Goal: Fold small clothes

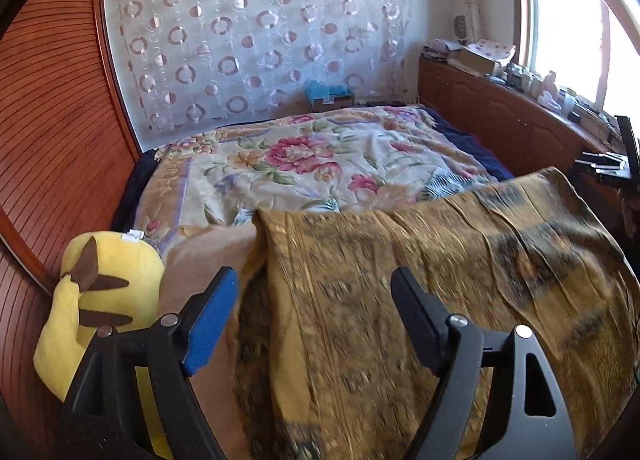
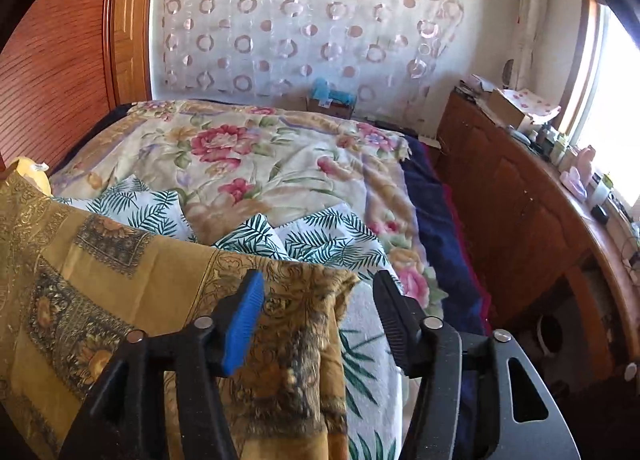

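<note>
A mustard-yellow patterned cloth (image 1: pixel 420 280) lies spread over the near end of the bed, and it also shows in the right wrist view (image 2: pixel 120 292). My left gripper (image 1: pixel 314 292) is open above the cloth's left part, holding nothing. My right gripper (image 2: pixel 320 292) is open over the cloth's right corner, which hangs in folds between the jaws; the jaws stand wide apart. A white garment with green palm leaves (image 2: pixel 320 240) lies under and beyond the yellow cloth; it shows as a small patch in the left wrist view (image 1: pixel 452 180).
A floral bedspread (image 1: pixel 312 156) covers the bed. A yellow plush toy (image 1: pixel 100 300) sits at the left by the wooden headboard (image 1: pixel 48 140). A wooden cabinet (image 2: pixel 520 200) with clutter runs along the right under the window. A circle-patterned curtain (image 1: pixel 260 32) hangs behind.
</note>
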`<state>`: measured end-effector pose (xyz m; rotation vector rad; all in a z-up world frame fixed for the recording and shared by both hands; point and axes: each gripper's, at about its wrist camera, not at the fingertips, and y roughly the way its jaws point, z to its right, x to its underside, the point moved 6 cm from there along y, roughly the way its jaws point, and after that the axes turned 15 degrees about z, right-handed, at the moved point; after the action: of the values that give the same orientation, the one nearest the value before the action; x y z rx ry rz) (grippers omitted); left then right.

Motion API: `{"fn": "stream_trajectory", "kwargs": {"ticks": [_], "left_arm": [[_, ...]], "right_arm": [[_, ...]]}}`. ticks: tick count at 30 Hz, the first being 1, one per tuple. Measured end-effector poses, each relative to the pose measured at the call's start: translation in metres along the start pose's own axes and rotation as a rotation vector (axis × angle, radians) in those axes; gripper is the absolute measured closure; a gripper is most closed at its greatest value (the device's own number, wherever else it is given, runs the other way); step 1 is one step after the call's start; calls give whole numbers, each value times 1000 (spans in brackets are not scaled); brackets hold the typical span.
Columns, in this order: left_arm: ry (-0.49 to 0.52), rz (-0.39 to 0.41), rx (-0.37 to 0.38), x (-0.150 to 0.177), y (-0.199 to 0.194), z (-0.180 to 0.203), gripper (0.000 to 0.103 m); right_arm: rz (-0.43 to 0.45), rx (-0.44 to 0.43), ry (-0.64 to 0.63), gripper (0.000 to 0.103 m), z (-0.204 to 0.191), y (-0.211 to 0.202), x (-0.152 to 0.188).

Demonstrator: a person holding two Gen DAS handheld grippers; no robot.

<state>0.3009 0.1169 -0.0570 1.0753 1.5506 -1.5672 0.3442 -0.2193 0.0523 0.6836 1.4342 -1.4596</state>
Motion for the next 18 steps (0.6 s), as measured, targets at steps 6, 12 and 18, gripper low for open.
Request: {"fn": "stream_trajectory", "kwargs": {"ticks": [6,12,18], "left_arm": [[17,-40,49,40,-28,30,24],[39,-118,103,78,-28,59,24],[29,-182,130,96,-14,70,24]], "right_arm": [[-37,-77,78,44,-1,-72,35],[-99,-116,150,44,8,-130,67],[-143,-134,189,44,17,-164,78]]}}
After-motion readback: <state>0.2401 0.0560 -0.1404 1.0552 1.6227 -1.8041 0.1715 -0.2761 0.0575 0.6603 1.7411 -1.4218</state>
